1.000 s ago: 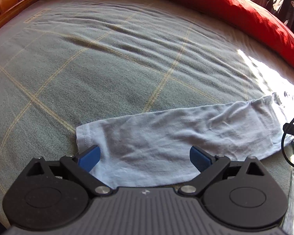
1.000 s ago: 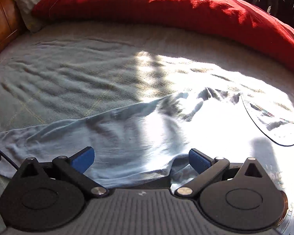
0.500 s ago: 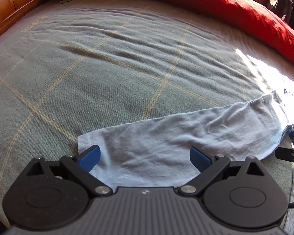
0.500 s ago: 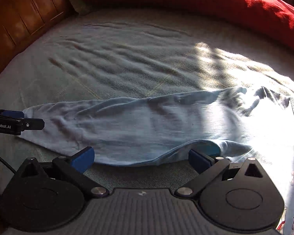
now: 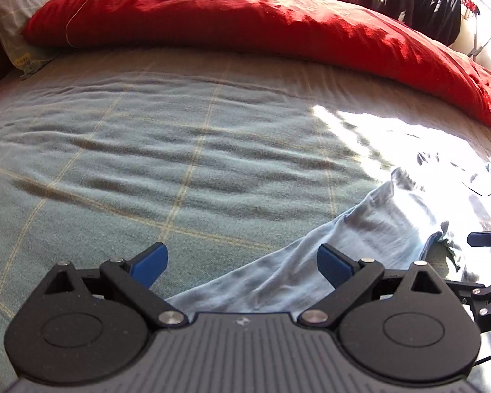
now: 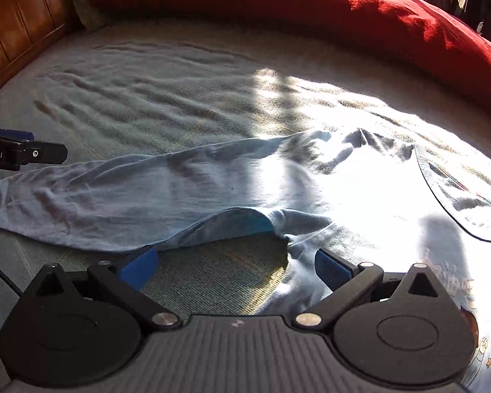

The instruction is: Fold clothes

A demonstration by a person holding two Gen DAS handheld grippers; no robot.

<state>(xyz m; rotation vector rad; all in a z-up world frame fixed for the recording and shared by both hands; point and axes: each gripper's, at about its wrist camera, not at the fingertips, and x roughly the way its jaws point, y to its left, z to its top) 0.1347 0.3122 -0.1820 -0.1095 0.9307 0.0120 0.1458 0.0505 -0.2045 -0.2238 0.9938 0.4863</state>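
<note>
Pale blue shirt ahead of right tongs (spread wide), untouched

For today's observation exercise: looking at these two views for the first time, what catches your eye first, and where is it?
The red duvet bunched across the far side of the bed stands out first. Next comes the pale blue shirt, its long sleeve stretched leftward over the checked blanket, with harsh sunlight bleaching its right part. Both claws sit open in the foreground.

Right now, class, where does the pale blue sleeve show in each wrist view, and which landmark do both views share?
Left wrist: sleeve at lower right, running under the camera.
Right wrist: sleeve across the middle left, cuff at the far left.
Shared landmark: red duvet along the top.
</note>
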